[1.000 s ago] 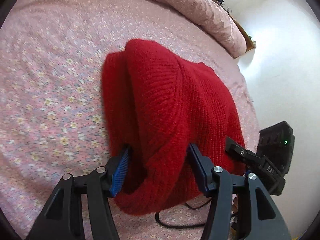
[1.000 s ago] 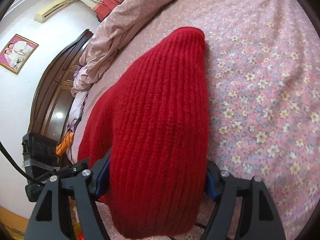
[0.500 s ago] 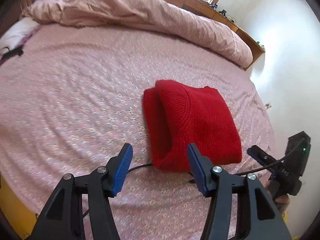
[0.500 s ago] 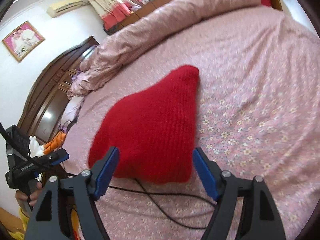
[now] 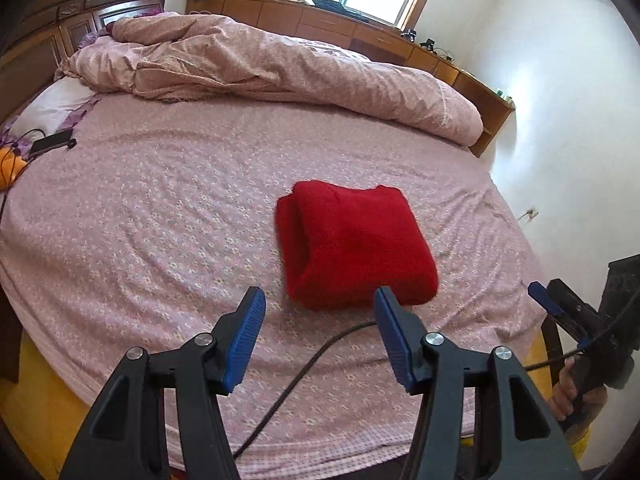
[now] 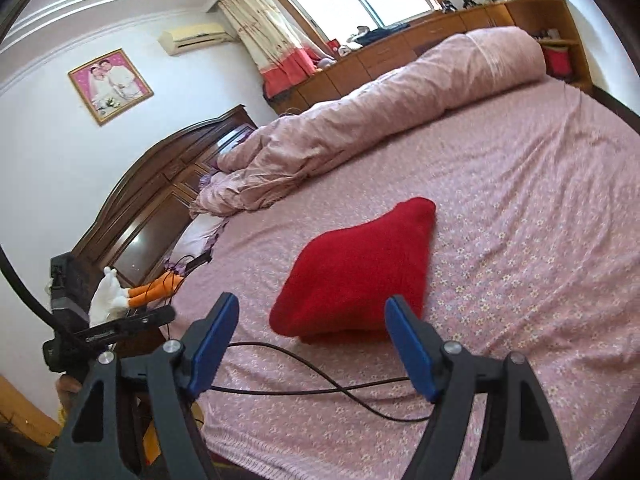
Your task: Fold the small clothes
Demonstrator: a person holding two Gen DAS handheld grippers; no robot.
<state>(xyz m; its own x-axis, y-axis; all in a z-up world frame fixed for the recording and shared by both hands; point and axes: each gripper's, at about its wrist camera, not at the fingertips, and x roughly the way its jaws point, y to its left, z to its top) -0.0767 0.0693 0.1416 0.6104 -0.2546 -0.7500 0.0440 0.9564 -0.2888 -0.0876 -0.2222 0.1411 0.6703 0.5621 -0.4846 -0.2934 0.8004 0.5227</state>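
Note:
A red knitted garment point(image 5: 356, 244) lies folded into a compact block on the pink flowered bed sheet point(image 5: 160, 216), near the bed's front edge. My left gripper point(image 5: 320, 320) hangs above and in front of it, open, with nothing between its blue pads. In the right wrist view the same red garment point(image 6: 360, 268) lies beyond my right gripper point(image 6: 316, 328), which is also open and holds nothing. The right gripper point(image 5: 560, 304) shows at the right edge of the left wrist view, held by a hand.
A rumpled pink duvet point(image 5: 280, 64) runs along the far side of the bed. Black cables point(image 6: 320, 380) trail over the sheet near the front edge. A phone point(image 5: 52, 142) and a pillow point(image 5: 52, 104) lie at the headboard end, beside an orange-and-white plush toy point(image 6: 132, 292).
Both grippers let go of the red garment and drew back and up from it. The garment now lies alone on the sheet, smaller in both views.

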